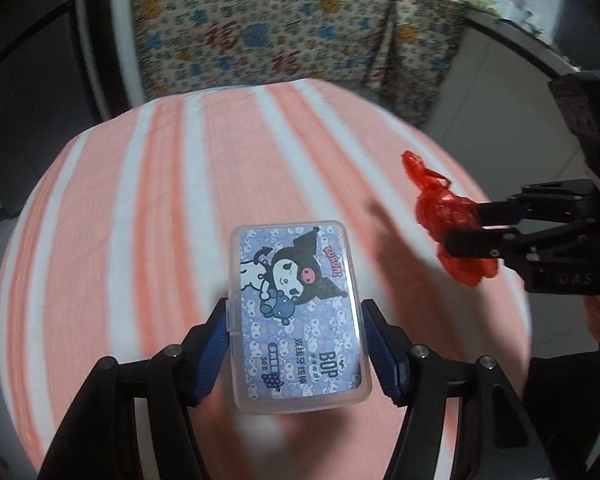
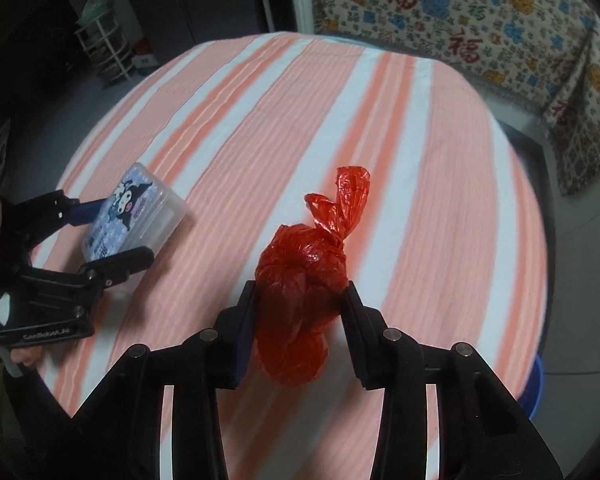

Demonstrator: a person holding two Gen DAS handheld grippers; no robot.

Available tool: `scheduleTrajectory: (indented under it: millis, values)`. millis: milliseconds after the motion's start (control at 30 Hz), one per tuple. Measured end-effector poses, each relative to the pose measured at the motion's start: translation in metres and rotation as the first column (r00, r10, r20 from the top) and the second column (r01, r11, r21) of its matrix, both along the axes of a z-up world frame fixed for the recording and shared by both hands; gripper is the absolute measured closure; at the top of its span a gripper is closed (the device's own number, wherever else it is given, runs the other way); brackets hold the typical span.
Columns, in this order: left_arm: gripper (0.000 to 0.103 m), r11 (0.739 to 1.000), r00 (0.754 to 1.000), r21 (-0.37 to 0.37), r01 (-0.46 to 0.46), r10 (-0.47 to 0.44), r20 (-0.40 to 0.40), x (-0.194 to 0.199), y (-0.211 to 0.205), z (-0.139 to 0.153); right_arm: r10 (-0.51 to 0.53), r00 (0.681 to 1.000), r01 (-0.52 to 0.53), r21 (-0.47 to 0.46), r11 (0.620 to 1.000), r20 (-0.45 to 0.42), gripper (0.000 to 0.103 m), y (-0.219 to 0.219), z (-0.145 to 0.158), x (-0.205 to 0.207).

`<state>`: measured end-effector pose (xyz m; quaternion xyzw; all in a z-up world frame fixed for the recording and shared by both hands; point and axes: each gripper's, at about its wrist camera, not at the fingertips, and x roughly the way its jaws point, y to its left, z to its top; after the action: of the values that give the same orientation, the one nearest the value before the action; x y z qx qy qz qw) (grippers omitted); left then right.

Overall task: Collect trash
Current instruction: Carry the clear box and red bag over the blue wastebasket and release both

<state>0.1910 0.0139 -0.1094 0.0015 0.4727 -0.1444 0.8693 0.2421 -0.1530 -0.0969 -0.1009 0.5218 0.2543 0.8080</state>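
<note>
Striped tablecloth point(image 2: 300, 92) beneath both loaded grippers; patterned sofa cover point(image 1: 260, 28) behind.

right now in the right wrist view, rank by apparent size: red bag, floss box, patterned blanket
1. patterned blanket
2. red bag, inflated by nearness to the camera
3. floss box, farther off, so true size against the bag is unsure

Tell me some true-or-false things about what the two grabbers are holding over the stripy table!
1. The left gripper holds a clear plastic box with a cartoon picture. True.
2. The right gripper is empty. False: it pinches a knotted red plastic bag.
3. The red bag is untied and open. False: its top is knotted.
4. The tablecloth has pink and white stripes. True.
5. The box lies flat on the table. False: it is held between the fingers.
</note>
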Motion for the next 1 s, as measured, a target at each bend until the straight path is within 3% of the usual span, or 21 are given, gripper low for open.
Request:
scheduleTrajectory:
  millis: [200,467,733,1000]
  values:
    - [0.038,0.981,0.986,-0.099,0.168,-0.165,0.032,-0.013,-0.098,0.026,-0.142,0.989,0.141,0.039,0.989,0.029,0.062,-0.111,0.026,-0.021]
    - [0.038,0.916,0.930,-0.164,0.367,-0.368,0.025,-0.007,-0.255,0.026,-0.368,0.930,0.367,0.019,0.930,0.017,0.062,-0.268,0.026,-0.041]
    - [0.038,0.894,0.901,-0.180,0.410,-0.428,-0.075,0.034,-0.374,-0.033,-0.517,0.854,0.520,0.063,0.852,-0.056,0.062,-0.372,-0.032,-0.032]
    - [0.038,0.892,0.890,-0.175,0.417,-0.440,-0.119,0.064,-0.433,-0.081,-0.576,0.807,0.588,0.098,0.803,-0.128,0.061,-0.428,-0.096,-0.024]
